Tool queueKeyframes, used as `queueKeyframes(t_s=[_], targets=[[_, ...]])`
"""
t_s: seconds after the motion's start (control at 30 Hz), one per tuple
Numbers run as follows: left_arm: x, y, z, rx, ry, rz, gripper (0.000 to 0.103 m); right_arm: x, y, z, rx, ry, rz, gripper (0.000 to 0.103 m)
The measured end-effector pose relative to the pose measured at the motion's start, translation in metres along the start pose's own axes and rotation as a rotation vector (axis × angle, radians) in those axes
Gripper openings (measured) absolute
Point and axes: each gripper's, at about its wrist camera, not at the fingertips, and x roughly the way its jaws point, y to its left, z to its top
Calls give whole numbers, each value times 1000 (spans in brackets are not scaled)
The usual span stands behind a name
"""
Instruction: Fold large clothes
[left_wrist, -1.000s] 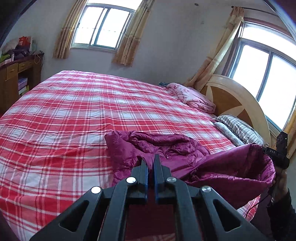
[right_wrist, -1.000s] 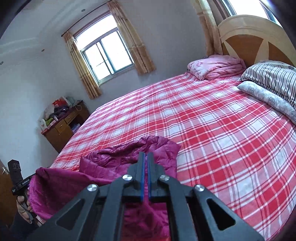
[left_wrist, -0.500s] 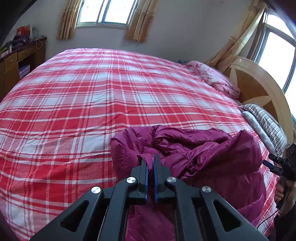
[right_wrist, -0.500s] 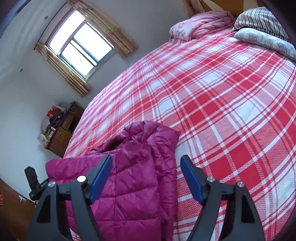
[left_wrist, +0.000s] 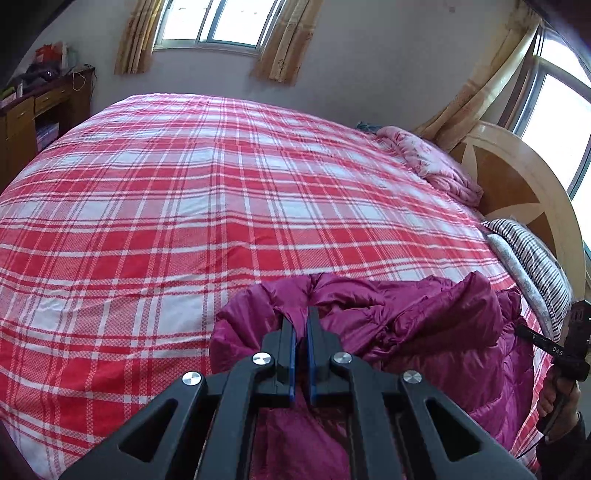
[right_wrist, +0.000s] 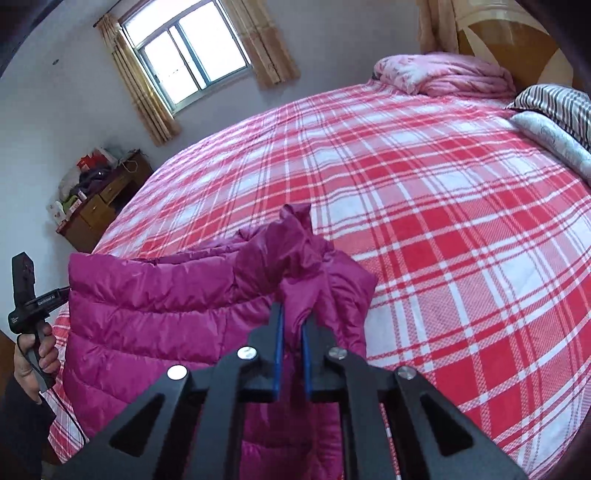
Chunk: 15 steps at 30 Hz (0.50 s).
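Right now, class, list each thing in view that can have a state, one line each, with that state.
Left gripper: shut on the jacket.
Right gripper: shut on the jacket.
Magenta puffer jacket: crumpled, unfolded, pinched at two points, partly lifted.
Plaid bedsheet: spread flat.
Pink quilt: bunched by the headboard.
Window curtains: drawn open.

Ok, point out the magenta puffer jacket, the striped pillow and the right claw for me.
Magenta quilted puffer jacket (right_wrist: 155, 317): right wrist view, on its flat quilted panel.
Black-and-white striped pillow (right_wrist: 554, 105): right wrist view, on its upper face.
Right claw (right_wrist: 291, 325): right wrist view, between the fingertips, shut on jacket fabric.
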Motion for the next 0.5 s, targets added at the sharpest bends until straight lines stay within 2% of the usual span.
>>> queueKeyframes(t_s=[0.13, 0.37, 0.43, 0.5], targets=[[7, 10, 9, -29, -2, 1, 4, -10, 7, 11, 1, -86, -28, 9], [54, 21, 4, -61, 97, 97, 8, 42, -3, 22, 14, -47, -126, 9], [53, 25, 7, -99, 108, 85, 8, 50, -10, 21, 26, -39, -140, 8], [45, 36, 12, -167, 102, 29, 8, 53, -13, 20, 23, -31, -151, 8]])
